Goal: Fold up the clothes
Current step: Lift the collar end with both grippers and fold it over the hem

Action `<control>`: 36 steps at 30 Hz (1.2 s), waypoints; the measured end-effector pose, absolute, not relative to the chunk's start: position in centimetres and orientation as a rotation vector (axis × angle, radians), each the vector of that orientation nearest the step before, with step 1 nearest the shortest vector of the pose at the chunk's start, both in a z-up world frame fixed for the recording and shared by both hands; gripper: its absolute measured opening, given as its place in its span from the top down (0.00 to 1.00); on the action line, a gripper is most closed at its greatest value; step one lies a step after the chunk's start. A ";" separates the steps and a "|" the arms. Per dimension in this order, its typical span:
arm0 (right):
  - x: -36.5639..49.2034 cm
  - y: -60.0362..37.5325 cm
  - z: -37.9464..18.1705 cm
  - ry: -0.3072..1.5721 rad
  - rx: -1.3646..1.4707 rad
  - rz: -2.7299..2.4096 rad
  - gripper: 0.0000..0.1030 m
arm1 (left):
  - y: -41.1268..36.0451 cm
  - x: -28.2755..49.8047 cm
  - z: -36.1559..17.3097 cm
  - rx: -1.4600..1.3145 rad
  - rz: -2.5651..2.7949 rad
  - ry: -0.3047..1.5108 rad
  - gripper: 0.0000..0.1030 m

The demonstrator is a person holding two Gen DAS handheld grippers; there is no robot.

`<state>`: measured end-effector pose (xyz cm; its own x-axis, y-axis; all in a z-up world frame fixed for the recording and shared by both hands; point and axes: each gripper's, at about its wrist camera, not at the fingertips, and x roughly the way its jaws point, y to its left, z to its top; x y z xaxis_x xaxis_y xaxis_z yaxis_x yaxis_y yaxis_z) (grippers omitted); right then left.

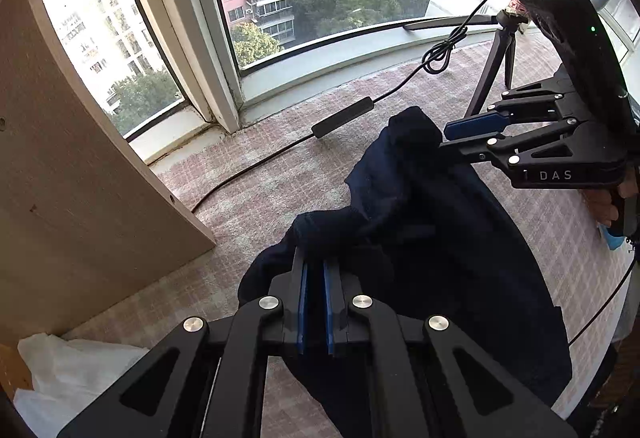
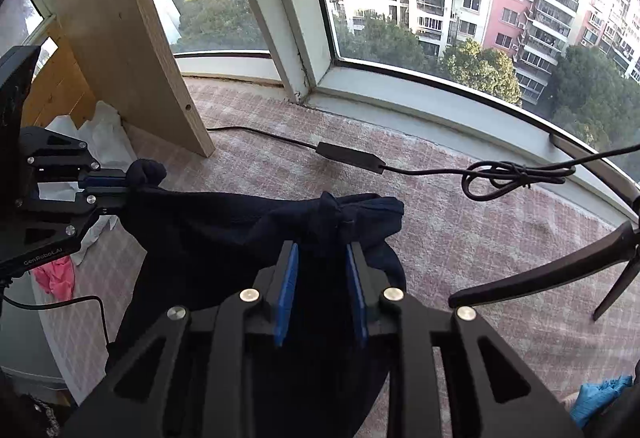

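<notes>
The cloth (image 1: 432, 238) is dark blue, soft and all crumpled, with deep folds and no flat part. It hangs in the air above the pink checked rug (image 1: 248, 197), held up at two spots along its top edge, and the rest droops down in a big loose sag between and under them. Where each spot is pinched, the cloth bunches into a small knot-like lump. The left gripper (image 1: 316, 266) has its blue pads squeezed almost together on one bunch of the cloth, so it is holding it tight. The right gripper (image 2: 322, 250) has its blue pads set a little apart, with a thick bunch of the cloth between them and lifted by them; I cannot tell how hard they press. Seen from the left side, the right gripper comes in from the right and bites the highest lump of the cloth. A black cable (image 2: 348, 155) with a small box on it lies across the rug near the window (image 2: 440, 17) edge. A wooden board (image 2: 132, 37) stands at the left end of the rug, and something white (image 1: 68, 370) lies beside it.
</notes>
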<state>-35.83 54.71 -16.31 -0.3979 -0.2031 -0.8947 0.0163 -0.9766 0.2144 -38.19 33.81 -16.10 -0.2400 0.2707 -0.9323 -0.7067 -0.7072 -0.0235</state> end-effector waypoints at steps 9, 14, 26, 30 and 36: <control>-36.2 59.6 -18.5 -0.234 1.643 -2.569 0.72 | 33.1 -40.2 -16.9 -1.388 1.997 0.547 0.94; -38.9 59.1 -21.8 -0.184 1.684 -2.490 0.72 | 33.5 -40.5 -17.9 -1.392 1.976 0.575 0.94; -37.9 58.5 -19.4 -0.117 1.558 -2.553 0.94 | 33.6 -40.8 -17.5 -1.385 1.967 0.602 0.94; -34.2 59.4 -13.7 -0.147 1.458 -2.642 0.94 | 32.6 -38.7 -14.0 -1.331 1.975 0.611 0.94; -26.7 56.5 -6.2 -0.046 1.348 -2.736 0.94 | 29.9 -32.2 -9.0 -1.231 1.986 0.616 0.94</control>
<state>-26.66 56.47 -6.18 -0.6063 -0.0946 -0.7896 0.0683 -0.9954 0.0668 -32.25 29.95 -8.96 -0.2942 0.3182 -0.9012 -0.7721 -0.6348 0.0279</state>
